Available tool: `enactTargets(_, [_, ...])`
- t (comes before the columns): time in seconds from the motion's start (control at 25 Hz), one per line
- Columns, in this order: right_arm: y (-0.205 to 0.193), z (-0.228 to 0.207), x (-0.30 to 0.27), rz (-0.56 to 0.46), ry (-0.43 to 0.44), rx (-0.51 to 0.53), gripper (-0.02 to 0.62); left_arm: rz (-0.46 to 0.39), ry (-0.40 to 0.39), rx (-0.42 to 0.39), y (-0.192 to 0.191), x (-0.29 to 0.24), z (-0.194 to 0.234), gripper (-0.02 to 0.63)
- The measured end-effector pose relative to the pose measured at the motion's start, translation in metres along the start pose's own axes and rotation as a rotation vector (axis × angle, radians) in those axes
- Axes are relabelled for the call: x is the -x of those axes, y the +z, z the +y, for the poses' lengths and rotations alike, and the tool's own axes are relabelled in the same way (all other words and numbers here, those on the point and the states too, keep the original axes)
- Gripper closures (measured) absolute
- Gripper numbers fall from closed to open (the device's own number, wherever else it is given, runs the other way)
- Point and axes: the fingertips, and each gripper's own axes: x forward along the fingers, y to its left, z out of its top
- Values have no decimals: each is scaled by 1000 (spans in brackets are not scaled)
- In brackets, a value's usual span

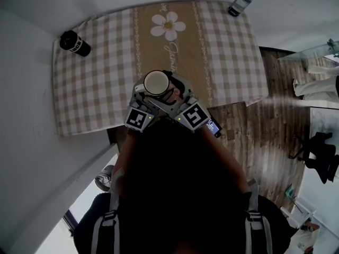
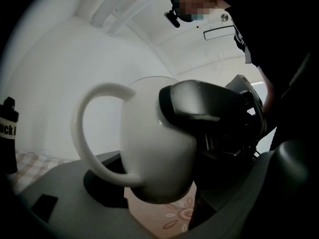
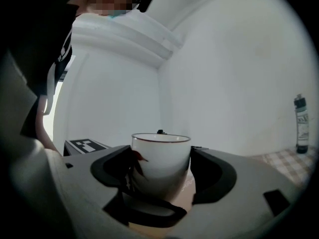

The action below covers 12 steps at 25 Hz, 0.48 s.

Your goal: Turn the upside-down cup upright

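I'm looking down at the checked cloth (image 1: 90,89) covering the table. Over its beige middle strip, near the front edge, the two grippers are meeting at an angle around the cup (image 1: 157,82).

The left gripper (image 1: 143,93) is clasping the cup by its body, with the handle sticking out to one side. The right gripper (image 1: 179,91) is bracketing it just under the rim, its pads lying right beside the wall without biting.

The cup is sitting rim up, so I'm counting the turn itself as done. What I'm left with is setting it down and letting go, though I can't tell whether its base is already touching the cloth.

The cup is showing a bare white inside with nothing in it. Two capped bottles, a black one (image 1: 74,43) and a clear one (image 1: 243,0), are sitting at the far corners.
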Motion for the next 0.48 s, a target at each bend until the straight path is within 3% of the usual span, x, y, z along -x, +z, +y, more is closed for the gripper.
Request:
enactTargets(0.32, [-4,2,-3,-23,2,-16,201,13,-9,34,-6,1,-5,239])
enactTargets(0.48, [-1,3,-3,-51,21,-36,196,2,-54,53,-3,1,-12,241])
